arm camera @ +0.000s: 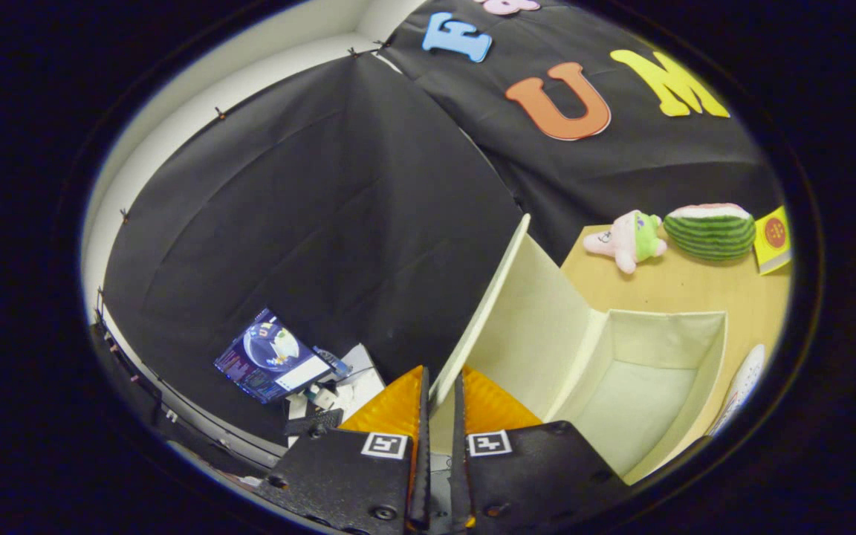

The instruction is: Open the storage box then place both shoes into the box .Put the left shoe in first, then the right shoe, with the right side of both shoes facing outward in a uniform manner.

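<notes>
Storage box [643, 386] stands open on the table [695, 286] just ahead of the fingers, its raised lid [502, 312] slanting up from between them. Gripper [441, 386]: fingers narrowed on the lid's lower edge, one on each side. Beyond the box lie a watermelon toy [710, 231] and a smaller pink plush [628, 239].

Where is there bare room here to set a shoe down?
Inside the open storage box, its floor lies bare. The wooden table is bare between the box and the plush toys. It is crowded at the claw, shut on the lid.
</notes>
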`<action>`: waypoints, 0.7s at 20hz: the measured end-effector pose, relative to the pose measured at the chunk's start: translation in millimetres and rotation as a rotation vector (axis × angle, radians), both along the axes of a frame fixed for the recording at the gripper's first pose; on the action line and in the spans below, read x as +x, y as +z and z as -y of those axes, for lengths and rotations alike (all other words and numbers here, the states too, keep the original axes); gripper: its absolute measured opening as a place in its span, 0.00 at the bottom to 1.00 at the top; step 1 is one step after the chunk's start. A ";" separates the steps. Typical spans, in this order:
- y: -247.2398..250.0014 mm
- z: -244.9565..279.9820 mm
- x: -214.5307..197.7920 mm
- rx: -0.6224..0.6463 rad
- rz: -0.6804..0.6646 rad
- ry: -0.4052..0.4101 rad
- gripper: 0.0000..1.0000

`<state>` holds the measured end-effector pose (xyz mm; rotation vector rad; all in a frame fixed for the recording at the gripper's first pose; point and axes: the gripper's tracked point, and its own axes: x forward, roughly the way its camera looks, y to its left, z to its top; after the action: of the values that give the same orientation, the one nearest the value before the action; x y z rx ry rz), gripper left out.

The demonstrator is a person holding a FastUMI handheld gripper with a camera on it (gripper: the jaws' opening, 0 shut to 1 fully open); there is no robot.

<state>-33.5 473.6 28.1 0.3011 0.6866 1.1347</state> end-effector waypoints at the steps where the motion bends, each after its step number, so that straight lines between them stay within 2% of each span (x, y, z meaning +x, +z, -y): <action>1: -1.4 -9.8 -3.4 -0.010 0.001 0.012 0.19; 2: -1.9 -21.3 -6.9 -0.013 0.002 0.033 0.20; 4: -5.4 -37.3 -16.8 -0.026 0.005 0.068 0.31; 5: -9.3 -44.2 -17.5 -0.034 0.015 0.077 0.42; 6: -11.4 -45.1 -19.1 -0.045 0.029 0.082 0.47; 8: -13.9 -45.5 -16.1 -0.061 0.075 0.067 0.71; 9: -13.3 -42.4 -11.2 -0.069 0.110 0.047 0.89; 12: -5.1 -21.5 2.2 -0.082 0.215 -0.024 0.99; 14: 2.4 -4.1 10.3 -0.080 0.268 -0.075 1.00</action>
<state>-23.2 477.7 30.5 0.1030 0.4782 1.0493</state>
